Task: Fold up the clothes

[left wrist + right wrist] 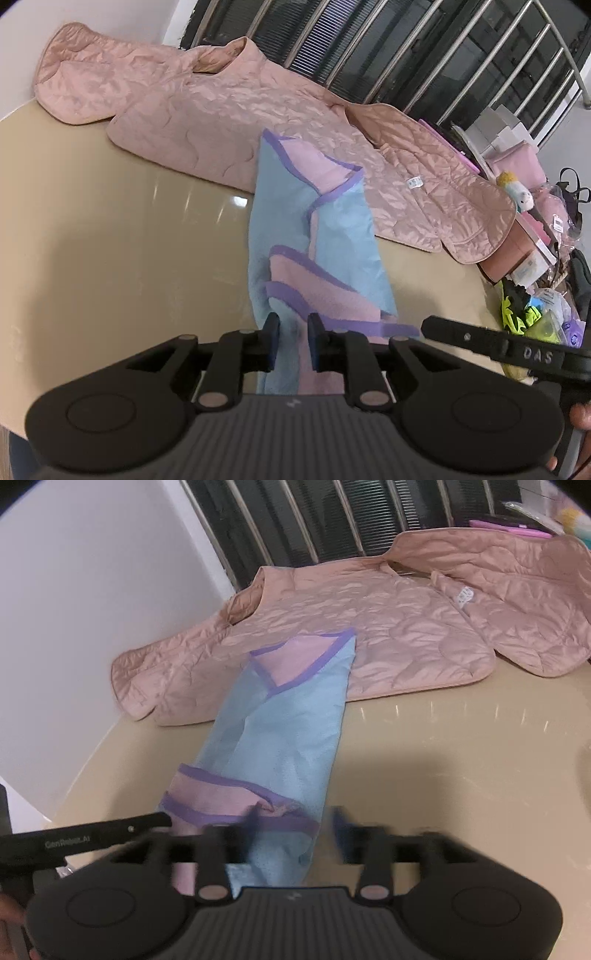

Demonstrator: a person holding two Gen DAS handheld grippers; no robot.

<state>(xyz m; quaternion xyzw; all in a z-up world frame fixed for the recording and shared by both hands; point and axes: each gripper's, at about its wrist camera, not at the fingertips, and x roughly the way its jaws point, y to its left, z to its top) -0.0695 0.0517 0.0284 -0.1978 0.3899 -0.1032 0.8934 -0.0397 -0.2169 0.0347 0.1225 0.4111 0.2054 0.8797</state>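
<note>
A light-blue garment (325,229) with a pink lining and purple trim lies in a long, narrow fold on the beige table (110,240). Its far end rests on a pink quilted jacket (240,125). My left gripper (293,332) is shut on the garment's near end, with cloth bunched between the pads. A finger of the right gripper (480,338) reaches in from the right. In the right wrist view the right gripper (295,830) is blurred and open. It straddles the near right edge of the garment (280,731), with one pad over the bare table (461,757). The jacket (369,635) lies behind.
Barred dark windows (406,55) run behind the table. Boxes, bags and a small plush toy (517,192) crowd the right end. A white wall (92,590) stands at the left. A finger of the left gripper (92,834) shows at the lower left.
</note>
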